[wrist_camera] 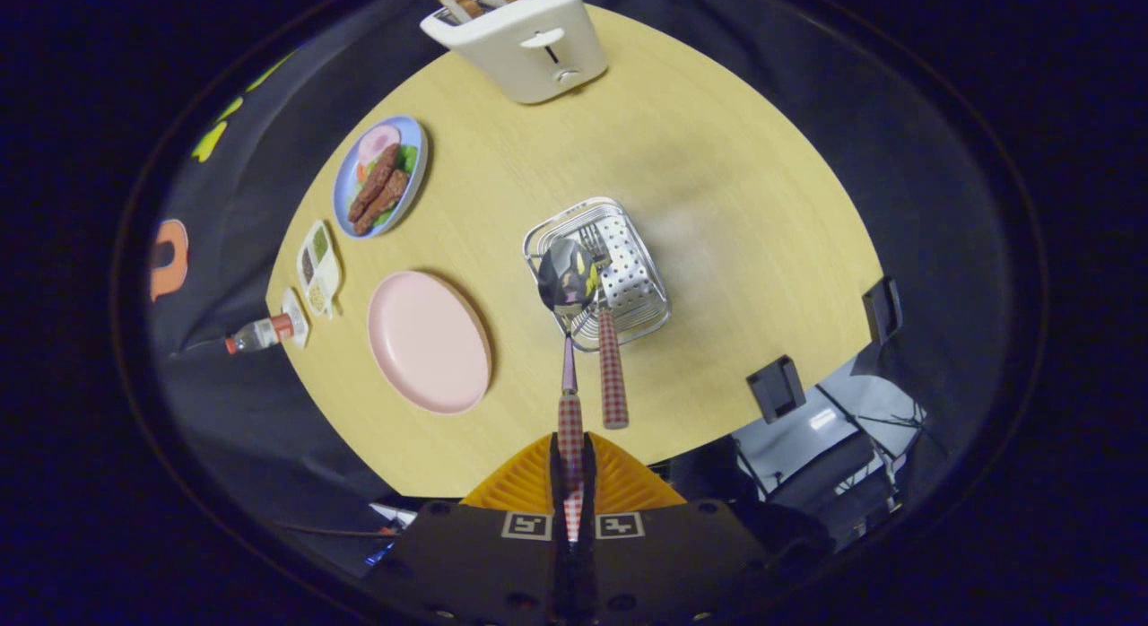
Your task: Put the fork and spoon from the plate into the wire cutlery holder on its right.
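My gripper (571, 465) is shut on the spoon (569, 339), holding its red-checked handle with the shiny bowl pointing ahead over the near rim of the wire cutlery holder (628, 249). The spoon hangs high above the table. The fork (612, 361) stands in the holder, tines down, its red-checked handle sticking out toward me just right of the spoon. The pink plate (429, 341) lies bare to the left of the holder.
On the round wooden table (717, 160), a white toaster (520, 39) with toast stands at the far edge. A blue plate of food (381, 175), a small condiment dish (318, 267) and a sauce bottle (262, 333) sit beyond the pink plate. Two dark clamps (776, 386) grip the table's right edge.
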The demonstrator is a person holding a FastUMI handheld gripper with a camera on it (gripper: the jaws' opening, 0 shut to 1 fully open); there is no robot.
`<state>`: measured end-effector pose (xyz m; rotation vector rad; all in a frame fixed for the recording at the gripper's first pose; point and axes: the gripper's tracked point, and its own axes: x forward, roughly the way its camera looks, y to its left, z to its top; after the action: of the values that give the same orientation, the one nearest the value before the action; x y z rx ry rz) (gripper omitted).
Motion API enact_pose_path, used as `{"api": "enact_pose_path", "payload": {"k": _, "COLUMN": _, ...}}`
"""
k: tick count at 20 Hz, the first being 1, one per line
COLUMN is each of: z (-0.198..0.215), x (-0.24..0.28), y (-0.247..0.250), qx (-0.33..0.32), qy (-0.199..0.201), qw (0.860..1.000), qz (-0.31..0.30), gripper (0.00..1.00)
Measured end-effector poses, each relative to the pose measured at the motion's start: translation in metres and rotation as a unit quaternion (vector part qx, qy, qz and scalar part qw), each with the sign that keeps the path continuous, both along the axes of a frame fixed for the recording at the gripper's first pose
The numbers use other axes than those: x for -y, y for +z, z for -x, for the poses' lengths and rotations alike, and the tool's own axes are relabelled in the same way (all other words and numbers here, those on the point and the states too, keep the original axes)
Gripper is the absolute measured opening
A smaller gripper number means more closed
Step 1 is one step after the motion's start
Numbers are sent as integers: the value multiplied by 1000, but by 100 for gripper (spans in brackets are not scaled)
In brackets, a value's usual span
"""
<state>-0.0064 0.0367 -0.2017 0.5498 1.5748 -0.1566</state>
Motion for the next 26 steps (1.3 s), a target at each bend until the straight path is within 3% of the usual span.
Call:
{"api": "enact_pose_path", "payload": {"k": 4, "z": -11, "x": -4, "y": -6, "qx": -17, "qy": -11, "qw": 1000, "qz": 0, "gripper": 3}}
{"api": "enact_pose_path", "payload": {"k": 10, "z": -13, "x": 0, "y": -18, "qx": -67, "qy": -58, "qw": 996, "qz": 1, "gripper": 3}}
{"api": "enact_pose_path", "payload": {"k": 17, "z": -30, "x": 3, "y": -27, "qx": -86, "qy": -37, "qw": 995, "qz": 25, "gripper": 3}}
{"api": "enact_pose_path", "payload": {"k": 22, "z": -41, "x": 8, "y": -24, "qx": -72, "qy": -27, "qw": 996, "qz": 49, "gripper": 13}}
{"api": "enact_pose_path", "payload": {"k": 26, "z": -44, "x": 5, "y": -19, "qx": -44, "qy": -19, "qw": 998, "qz": 45, "gripper": 27}}
